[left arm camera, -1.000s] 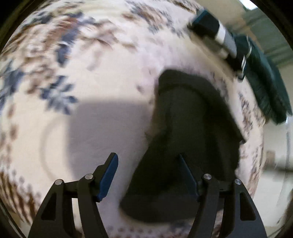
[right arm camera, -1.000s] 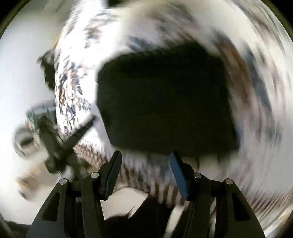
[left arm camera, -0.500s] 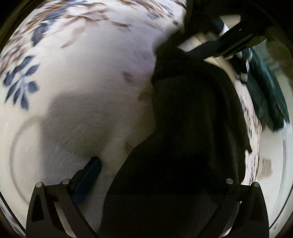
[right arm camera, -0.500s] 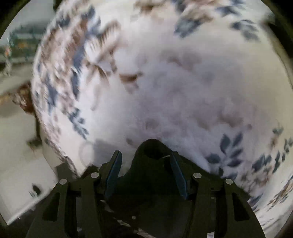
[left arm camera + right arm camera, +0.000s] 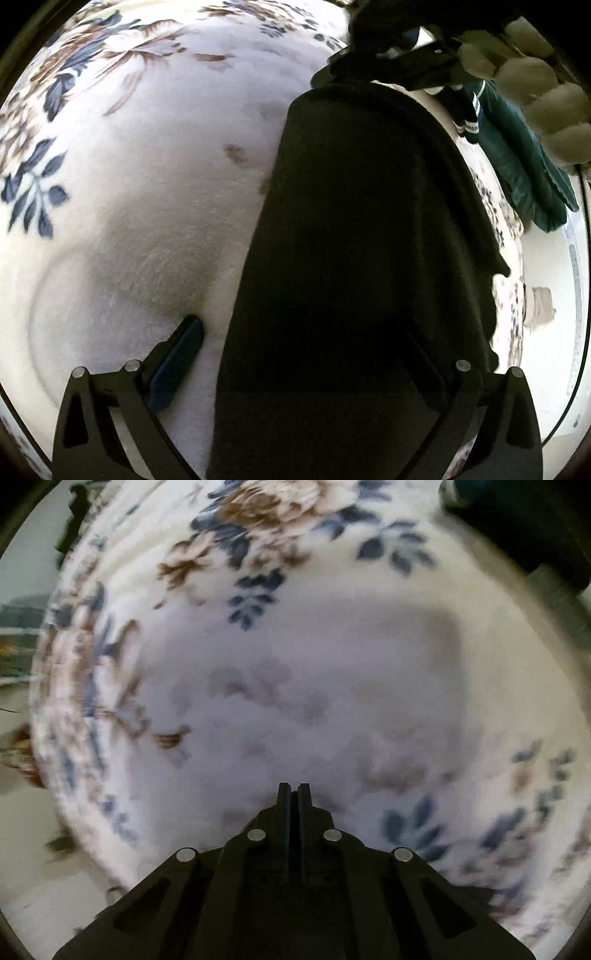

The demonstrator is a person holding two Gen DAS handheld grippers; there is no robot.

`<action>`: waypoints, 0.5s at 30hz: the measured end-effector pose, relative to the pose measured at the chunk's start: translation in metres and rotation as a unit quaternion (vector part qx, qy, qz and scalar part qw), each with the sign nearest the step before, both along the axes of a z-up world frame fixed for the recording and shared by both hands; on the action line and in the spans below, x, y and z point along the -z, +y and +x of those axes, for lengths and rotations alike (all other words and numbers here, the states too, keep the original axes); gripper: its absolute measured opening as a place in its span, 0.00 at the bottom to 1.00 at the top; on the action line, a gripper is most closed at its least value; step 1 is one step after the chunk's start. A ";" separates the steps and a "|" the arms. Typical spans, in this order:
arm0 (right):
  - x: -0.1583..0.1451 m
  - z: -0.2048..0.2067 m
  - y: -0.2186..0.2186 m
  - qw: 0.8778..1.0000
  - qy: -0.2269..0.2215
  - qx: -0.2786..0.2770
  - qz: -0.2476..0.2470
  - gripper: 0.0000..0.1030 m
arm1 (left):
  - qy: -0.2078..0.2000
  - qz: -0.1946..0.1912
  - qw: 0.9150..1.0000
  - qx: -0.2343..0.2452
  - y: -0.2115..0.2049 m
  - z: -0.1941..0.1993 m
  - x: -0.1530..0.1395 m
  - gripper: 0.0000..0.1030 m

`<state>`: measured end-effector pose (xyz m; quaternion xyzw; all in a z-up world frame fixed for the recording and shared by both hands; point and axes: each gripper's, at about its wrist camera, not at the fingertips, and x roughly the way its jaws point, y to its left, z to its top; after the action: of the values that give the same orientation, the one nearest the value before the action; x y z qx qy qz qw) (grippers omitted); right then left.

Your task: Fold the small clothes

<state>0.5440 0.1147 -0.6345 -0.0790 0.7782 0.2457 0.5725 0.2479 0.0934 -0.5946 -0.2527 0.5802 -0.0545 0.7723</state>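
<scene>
Left gripper (image 5: 299, 354): pitched steeply downward, jaws spread to full width; blue pad of one finger (image 5: 177, 363) in plain view, opposite finger lost in dark. Nothing pinched between pads.

Right gripper (image 5: 294, 794): pitched steeply downward, jaws just closed, the two fingertips (image 5: 283, 794) pressed flat together along a thin seam, nothing visible between them. Also seen at top of left wrist view, black frame only.

Gloved hand (image 5: 532, 85): pale padded fingers curled, upper right corner of left wrist view.
</scene>
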 end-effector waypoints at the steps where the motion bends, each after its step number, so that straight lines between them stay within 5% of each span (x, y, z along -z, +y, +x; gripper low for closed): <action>1: -0.004 0.004 -0.010 1.000 0.018 0.015 0.014 0.10 | 0.003 -0.004 1.000 -0.002 0.002 0.000 -0.005 1.00; 2: -0.015 0.009 -0.027 0.999 0.021 0.035 0.033 0.14 | 0.001 -0.008 1.000 -0.006 0.004 0.000 -0.009 1.00; 4: -0.043 0.018 -0.067 0.996 0.000 0.069 0.052 0.39 | -0.006 -0.007 1.000 -0.022 0.015 -0.002 -0.023 1.00; 6: -0.072 0.020 -0.116 0.993 -0.028 0.095 0.055 0.49 | -0.015 -0.006 0.999 -0.034 0.024 0.000 -0.035 1.00; 10: -0.099 -0.011 -0.227 0.984 -0.050 0.166 0.032 0.49 | -0.016 0.024 0.999 -0.037 0.028 0.030 -0.047 1.00; 15: -0.055 -0.078 -0.313 0.976 0.001 0.217 -0.025 0.49 | 0.004 0.096 0.995 -0.001 0.012 0.084 -0.030 1.00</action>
<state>0.4656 -0.1981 -0.5798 0.0772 0.7831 0.0962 0.6095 0.3320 0.1056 -0.5642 -0.1782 0.5854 0.0034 0.7909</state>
